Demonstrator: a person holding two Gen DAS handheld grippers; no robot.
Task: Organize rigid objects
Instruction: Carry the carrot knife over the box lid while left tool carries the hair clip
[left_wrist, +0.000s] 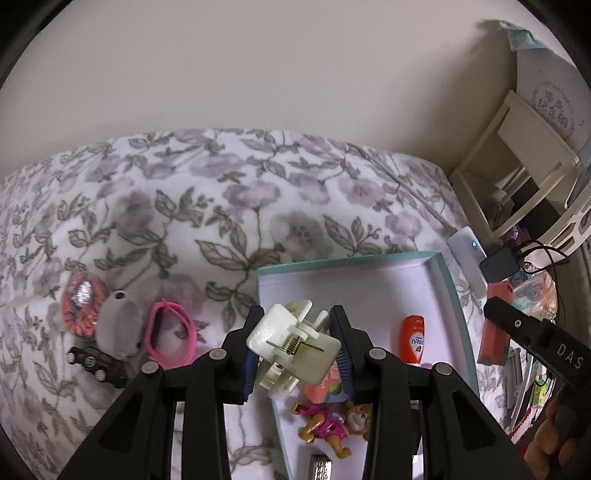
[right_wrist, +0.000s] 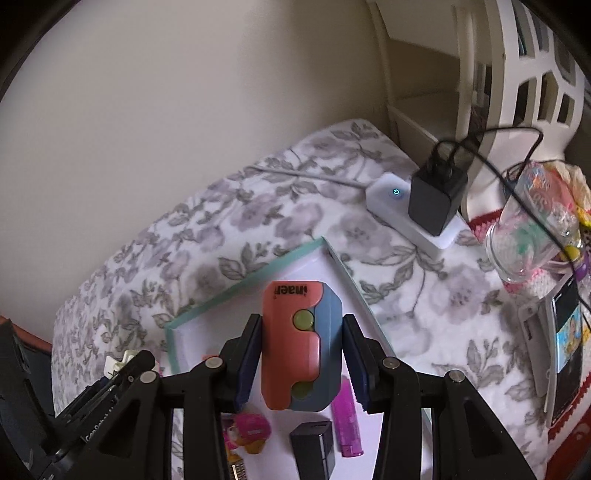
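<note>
My left gripper (left_wrist: 295, 347) is shut on a white claw hair clip (left_wrist: 291, 345), held above the left edge of a teal-rimmed white tray (left_wrist: 458, 295). The tray holds an orange tube (left_wrist: 413, 339) and a toy figure in pink (left_wrist: 332, 424). My right gripper (right_wrist: 301, 358) is shut on a coral and blue block-shaped case (right_wrist: 299, 347) above the same tray (right_wrist: 243, 286), where a purple lighter (right_wrist: 347, 424), a black box (right_wrist: 314, 448) and the pink figure (right_wrist: 247, 430) lie. The left gripper shows at the lower left (right_wrist: 110, 387) of the right wrist view.
On the floral blanket (left_wrist: 221, 206) left of the tray lie a pink hair band (left_wrist: 171, 334), a grey rounded object (left_wrist: 118, 325), a dark toy car (left_wrist: 98, 363) and a red coiled band (left_wrist: 81, 304). A white power strip with black charger (right_wrist: 436, 199), a glass (right_wrist: 528, 229) and a phone (right_wrist: 565, 350) sit right.
</note>
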